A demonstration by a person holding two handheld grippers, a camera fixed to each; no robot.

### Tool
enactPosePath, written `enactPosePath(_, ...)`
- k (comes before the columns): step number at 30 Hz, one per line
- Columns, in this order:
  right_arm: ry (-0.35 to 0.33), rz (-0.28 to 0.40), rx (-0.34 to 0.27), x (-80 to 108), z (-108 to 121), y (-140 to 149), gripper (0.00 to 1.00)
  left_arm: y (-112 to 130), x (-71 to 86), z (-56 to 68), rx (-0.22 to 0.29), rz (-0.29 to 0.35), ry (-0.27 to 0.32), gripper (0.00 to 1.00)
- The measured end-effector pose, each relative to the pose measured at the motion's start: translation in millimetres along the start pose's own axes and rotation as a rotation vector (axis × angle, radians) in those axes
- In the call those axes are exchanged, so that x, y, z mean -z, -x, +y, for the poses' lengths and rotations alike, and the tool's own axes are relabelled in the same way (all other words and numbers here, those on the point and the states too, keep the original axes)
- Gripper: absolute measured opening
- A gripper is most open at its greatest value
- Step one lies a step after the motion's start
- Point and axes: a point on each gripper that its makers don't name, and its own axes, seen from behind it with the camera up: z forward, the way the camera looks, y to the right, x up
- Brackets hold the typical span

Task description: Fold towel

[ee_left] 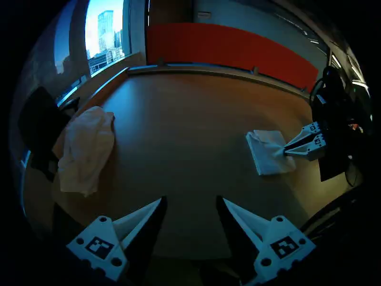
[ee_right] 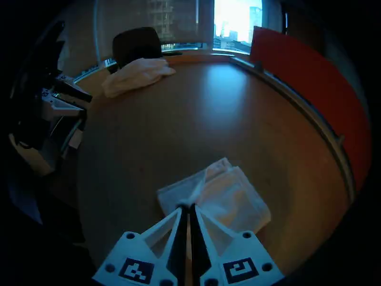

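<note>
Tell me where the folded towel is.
The folded towel lies on the table, pinched by the right gripper, low in the right gripper view, far from the crumpled towel.

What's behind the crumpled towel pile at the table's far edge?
A black chair's backrest rises behind the crumpled towel pile; its seat and base are hidden by the pile and table.

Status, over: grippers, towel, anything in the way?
Left gripper open, hovering over wooden table. Right gripper shut on near edge of small folded white towel. Crumpled white cloth heap far off by window, not in the way.
</note>
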Motion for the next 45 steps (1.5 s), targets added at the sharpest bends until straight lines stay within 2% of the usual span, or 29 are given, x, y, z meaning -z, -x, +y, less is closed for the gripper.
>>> enactPosePath(7,-0.003,-0.004,-0.023,-2.6,-2.5,0.1,0.08,4.6,2.4,-2.3,0.012,-0.002,-0.003,0.75)
enactPosePath(9,-0.006,-0.006,-0.030,-1.9,-3.7,0.2,0.17,4.9,2.2,-2.0,0.014,-0.002,-0.002,0.75)
enactPosePath(12,-0.012,-0.004,-0.041,-1.1,-5.3,-0.1,0.41,4.4,1.7,-1.5,0.014,-0.001,0.000,0.75)
enactPosePath(14,-0.009,0.002,-0.047,-0.6,-4.8,-0.9,0.53,3.8,1.3,-1.2,0.014,0.000,0.001,0.75)
enactPosePath(19,0.010,0.004,-0.056,0.3,-1.1,2.2,0.65,2.2,1.4,-1.3,0.010,0.003,0.003,0.75)
enactPosePath(45,0.097,-0.071,-0.113,23.4,16.3,73.8,0.66,-2.2,-1.4,6.4,-0.006,0.005,0.019,0.75)
